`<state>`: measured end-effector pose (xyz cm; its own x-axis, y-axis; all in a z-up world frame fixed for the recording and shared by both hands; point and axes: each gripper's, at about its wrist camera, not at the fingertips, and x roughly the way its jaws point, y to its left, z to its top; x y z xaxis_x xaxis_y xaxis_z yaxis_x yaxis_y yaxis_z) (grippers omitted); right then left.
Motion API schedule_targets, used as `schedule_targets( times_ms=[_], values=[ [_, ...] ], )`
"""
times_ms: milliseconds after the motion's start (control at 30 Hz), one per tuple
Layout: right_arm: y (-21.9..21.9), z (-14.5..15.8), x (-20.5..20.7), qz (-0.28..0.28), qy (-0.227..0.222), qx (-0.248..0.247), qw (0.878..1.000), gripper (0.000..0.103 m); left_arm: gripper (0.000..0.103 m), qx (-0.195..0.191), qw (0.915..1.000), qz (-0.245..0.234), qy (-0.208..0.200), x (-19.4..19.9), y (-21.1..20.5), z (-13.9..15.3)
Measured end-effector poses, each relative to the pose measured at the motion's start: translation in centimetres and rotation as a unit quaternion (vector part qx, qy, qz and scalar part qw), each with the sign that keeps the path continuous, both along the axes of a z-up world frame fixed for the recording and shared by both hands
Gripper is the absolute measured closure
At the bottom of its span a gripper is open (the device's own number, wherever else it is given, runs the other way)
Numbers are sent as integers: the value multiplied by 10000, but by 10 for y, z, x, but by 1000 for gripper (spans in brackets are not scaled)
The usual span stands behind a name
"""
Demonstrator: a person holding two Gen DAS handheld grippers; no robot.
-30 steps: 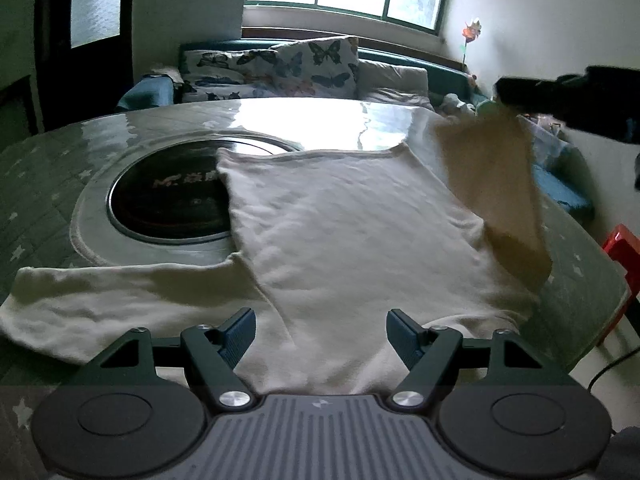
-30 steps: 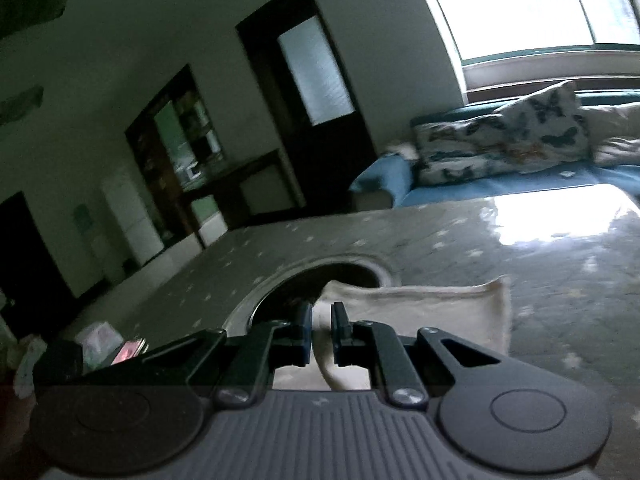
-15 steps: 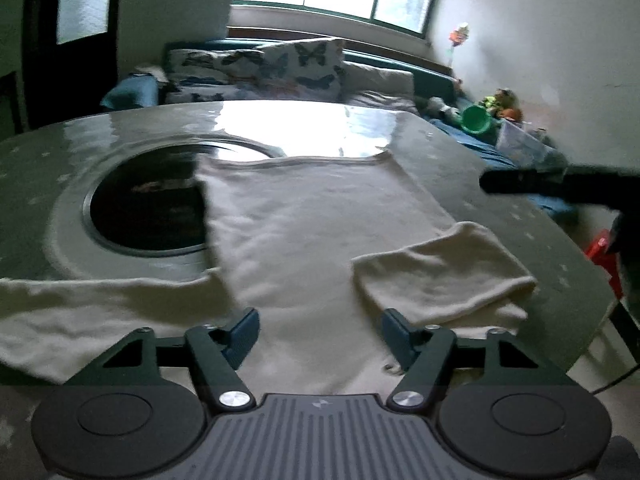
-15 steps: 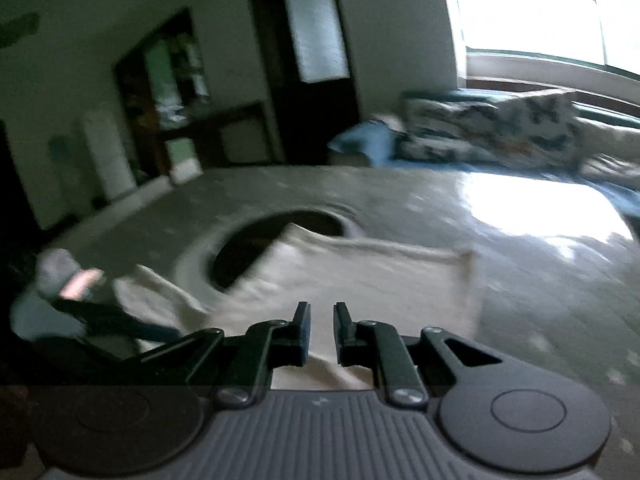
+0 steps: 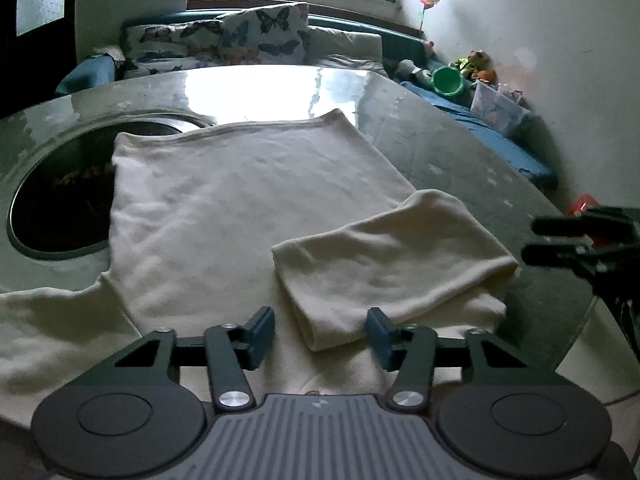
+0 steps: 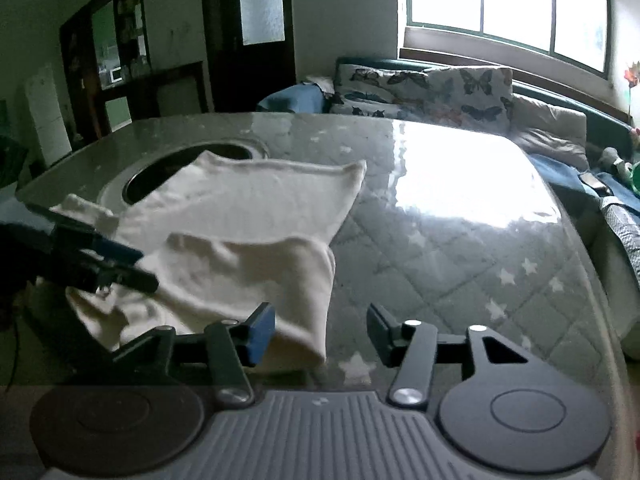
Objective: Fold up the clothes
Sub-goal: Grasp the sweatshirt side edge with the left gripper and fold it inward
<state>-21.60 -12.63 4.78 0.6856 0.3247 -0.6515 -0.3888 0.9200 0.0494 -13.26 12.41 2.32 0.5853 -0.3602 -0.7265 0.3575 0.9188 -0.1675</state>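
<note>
A cream long-sleeved shirt [image 5: 240,208] lies flat on the round table [image 5: 460,152]. Its right sleeve [image 5: 392,256] is folded back across the body, while the left sleeve [image 5: 44,320] stretches out to the left. My left gripper [image 5: 320,336] hovers open over the near hem, holding nothing. Off the table's right edge, my right gripper [image 5: 534,242] stands open and apart from the cloth. In the right wrist view, the right gripper [image 6: 320,332] is open just past the folded sleeve [image 6: 248,276], with the shirt [image 6: 260,196] beyond and the left gripper [image 6: 138,266] at the left.
A dark round recess [image 5: 60,200] sits in the table under the shirt's left side. A sofa with butterfly cushions [image 5: 248,36] runs behind the table. A green bucket [image 5: 448,82], a clear box [image 5: 500,108] and a red stool [image 5: 584,204] stand to the right.
The right gripper brought the raised sleeve down onto the shirt body, opened, and drew back to the right. The left gripper stayed open and shifted slightly.
</note>
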Motion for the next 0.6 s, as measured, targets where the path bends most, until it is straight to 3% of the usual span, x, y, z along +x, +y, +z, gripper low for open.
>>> schedule_targets(
  times_ms=[67,100,200,367,600],
  values=[
    [0,-8,0,-17,63,30,10000,51,70,-9,10000,4,20,1,-1,0],
    [1,-11,0,-28,86,47,9999,51,81,-29,10000,2,39,2,-1,0],
    [3,-17,1,-56,84,77,9999,51,92,-17,10000,18,-21,2,-4,5],
    [7,-25,2,-103,80,167,9998,45,94,6,9991,11,-422,-1,-9,30],
    [13,-36,4,-264,130,446,9986,44,94,-112,9934,-102,-1138,-1,-16,81]
  ],
)
